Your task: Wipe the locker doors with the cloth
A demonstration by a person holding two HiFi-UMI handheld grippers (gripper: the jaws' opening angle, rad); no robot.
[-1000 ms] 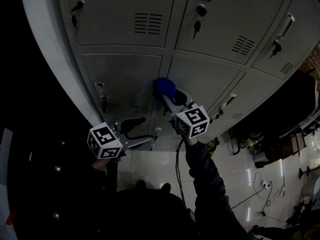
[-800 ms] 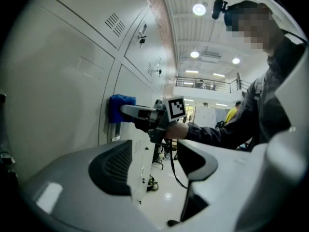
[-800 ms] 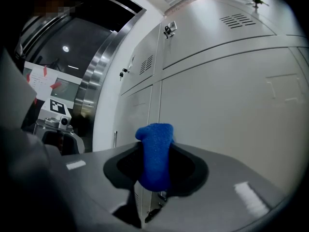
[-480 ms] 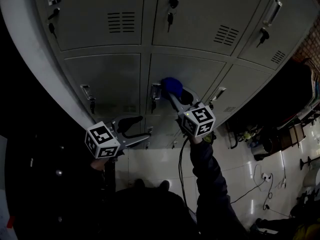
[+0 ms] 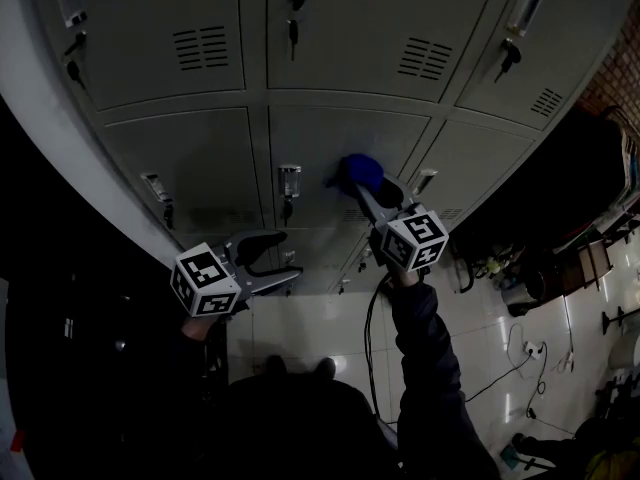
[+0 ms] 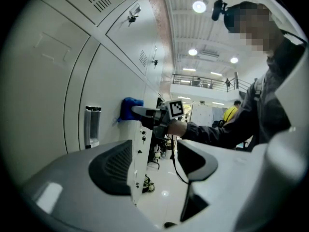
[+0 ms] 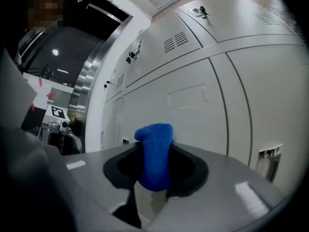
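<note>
A blue cloth (image 5: 360, 173) is pressed against a grey locker door (image 5: 345, 153) in the middle row, right of that door's handle (image 5: 289, 181). My right gripper (image 5: 368, 186) is shut on the cloth (image 7: 154, 156), which bulges out between its jaws. In the left gripper view the cloth (image 6: 129, 108) shows flat on the door, held out by a dark-sleeved arm. My left gripper (image 5: 285, 258) hangs lower left near the bottom lockers, open with nothing between its jaws (image 6: 154, 166).
Grey lockers (image 5: 190, 58) fill the upper view, with keys and vents. A second handle (image 5: 155, 188) is on the left door. A shiny white floor (image 5: 320, 328) lies below, with cables (image 5: 505, 378) and chairs (image 5: 590, 278) at the right. The left side is dark.
My right gripper has slid the blue cloth rightwards across the locker door, past the handle. The head view has shifted so the lockers appear further left. My left gripper has barely moved.
</note>
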